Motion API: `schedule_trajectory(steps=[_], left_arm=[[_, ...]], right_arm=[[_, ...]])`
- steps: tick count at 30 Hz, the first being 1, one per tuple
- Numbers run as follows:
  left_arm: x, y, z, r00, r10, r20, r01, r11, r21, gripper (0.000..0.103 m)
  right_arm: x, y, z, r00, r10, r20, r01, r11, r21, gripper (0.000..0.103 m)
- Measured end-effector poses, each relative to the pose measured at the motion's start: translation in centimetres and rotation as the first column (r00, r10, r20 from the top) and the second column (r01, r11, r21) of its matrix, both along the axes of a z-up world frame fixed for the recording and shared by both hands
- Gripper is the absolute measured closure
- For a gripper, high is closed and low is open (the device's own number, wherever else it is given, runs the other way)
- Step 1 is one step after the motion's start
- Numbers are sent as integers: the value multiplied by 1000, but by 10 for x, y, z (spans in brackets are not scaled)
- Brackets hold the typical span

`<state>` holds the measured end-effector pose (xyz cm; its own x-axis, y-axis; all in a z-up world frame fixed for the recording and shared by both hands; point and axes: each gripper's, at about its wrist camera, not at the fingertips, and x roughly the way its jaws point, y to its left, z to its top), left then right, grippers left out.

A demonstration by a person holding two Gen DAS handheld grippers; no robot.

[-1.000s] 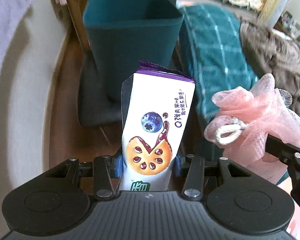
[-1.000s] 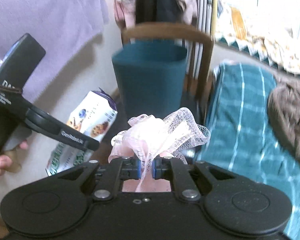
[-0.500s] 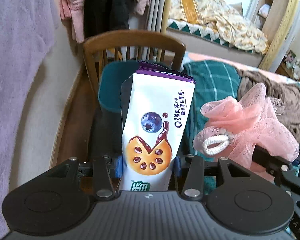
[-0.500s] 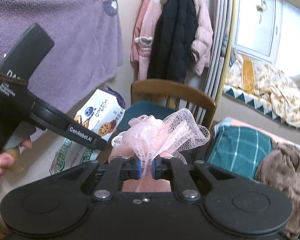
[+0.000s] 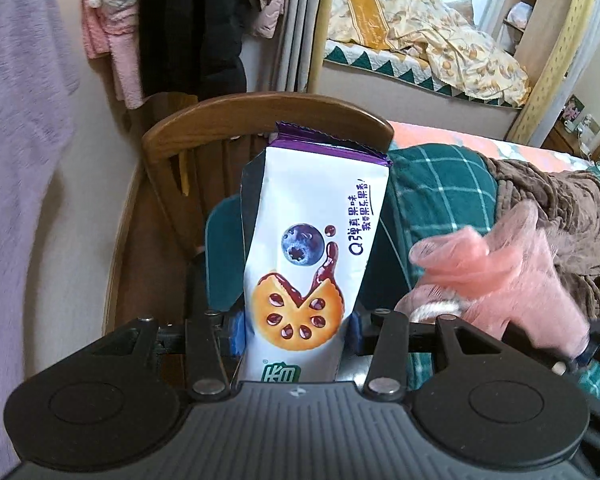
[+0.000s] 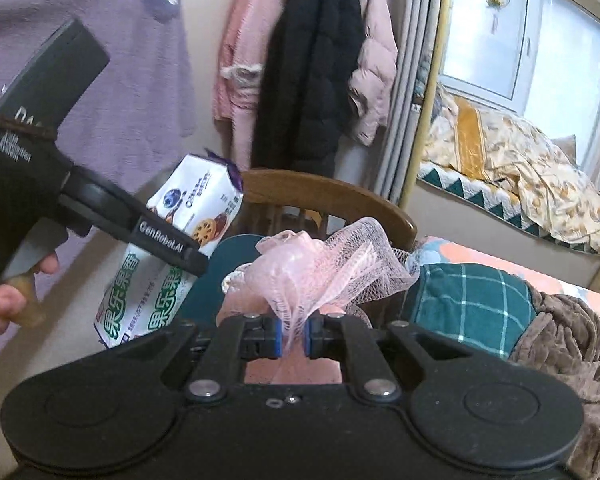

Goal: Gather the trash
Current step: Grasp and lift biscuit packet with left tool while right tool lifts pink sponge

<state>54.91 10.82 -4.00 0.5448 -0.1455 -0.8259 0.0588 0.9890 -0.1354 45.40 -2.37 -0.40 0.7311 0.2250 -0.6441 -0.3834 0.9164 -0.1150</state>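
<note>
Teal plastic marks the target: the bin (image 5: 220,248) stands on the seat of the wooden chair (image 5: 260,114), mostly hidden behind the held items in both wrist views. Its interior is not visible, so what it contains cannot be told.

Held items:
- The left gripper (image 5: 294,330) is clenched on the biscuit packet (image 5: 312,256), pads pressing both side faces near the lower end; the packet stands upright with its purple sealed end at 12 o'clock.
- The right gripper (image 6: 294,338) is clenched on the pink mesh sponge (image 6: 324,268), pinching a narrow fold; the bulk of the mesh fans out above the pads.
- In the left wrist view the sponge sits at 3 o'clock from the packet, blurred, close beside it but not touching.

Step in hand, judged: carry both items over the bin mouth and drop them.

Procedure:
1. Bring each gripper above the rim, not beside it; the chair back rises at 12 o'clock behind the bin and can catch the tall packet.
2. Keep the two grippers apart, so the mesh does not snag the other tool.
3. Tip the packet sealed end down before releasing.
4. Release the sponge fully; mesh may cling to the pads. Its white cord loop (image 5: 436,308) may also catch.

A green checked blanket (image 5: 440,200) lies at 3 o'clock from the bin; avoid dropping there.
</note>
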Motion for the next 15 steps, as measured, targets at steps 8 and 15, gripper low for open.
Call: schedule_trajectory(steps=[8,15], left_arm=[[84,13,-36,996,-44,-73,40,998,-51,58],[116,-2,-92,976,-116,-186,113,993,-27,58]], right_arm=[[73,36,-44,996,-68,-52,65,996,-60,94],[111,56,-93,983,-101,-153,83,989,-121,94]])
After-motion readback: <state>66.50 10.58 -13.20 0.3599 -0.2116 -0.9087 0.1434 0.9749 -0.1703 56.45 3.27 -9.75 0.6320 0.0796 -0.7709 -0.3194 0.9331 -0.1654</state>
